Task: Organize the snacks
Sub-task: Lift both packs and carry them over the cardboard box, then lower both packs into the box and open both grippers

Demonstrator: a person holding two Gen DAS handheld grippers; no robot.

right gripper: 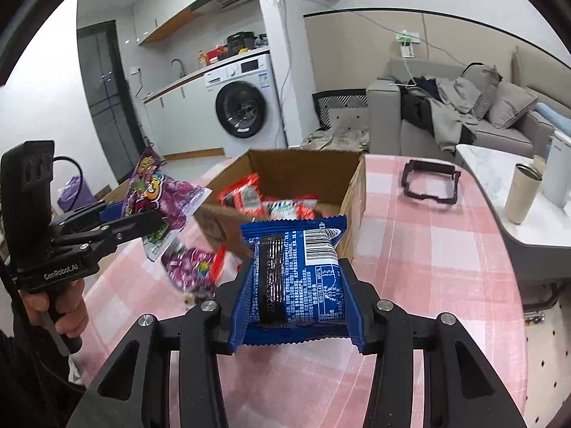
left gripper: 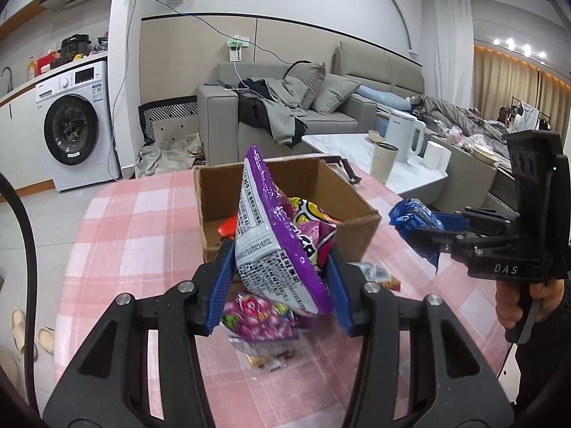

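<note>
My left gripper is shut on a purple snack bag and holds it above the table in front of the open cardboard box. It also shows in the right wrist view. My right gripper is shut on a blue snack packet, held just short of the box, which holds several red packets. The blue packet also shows in the left wrist view.
More purple and mixed snack packets lie on the pink checked tablecloth below my left gripper. A black plastic frame lies beyond the box. A marble side table with a cup stands to the right.
</note>
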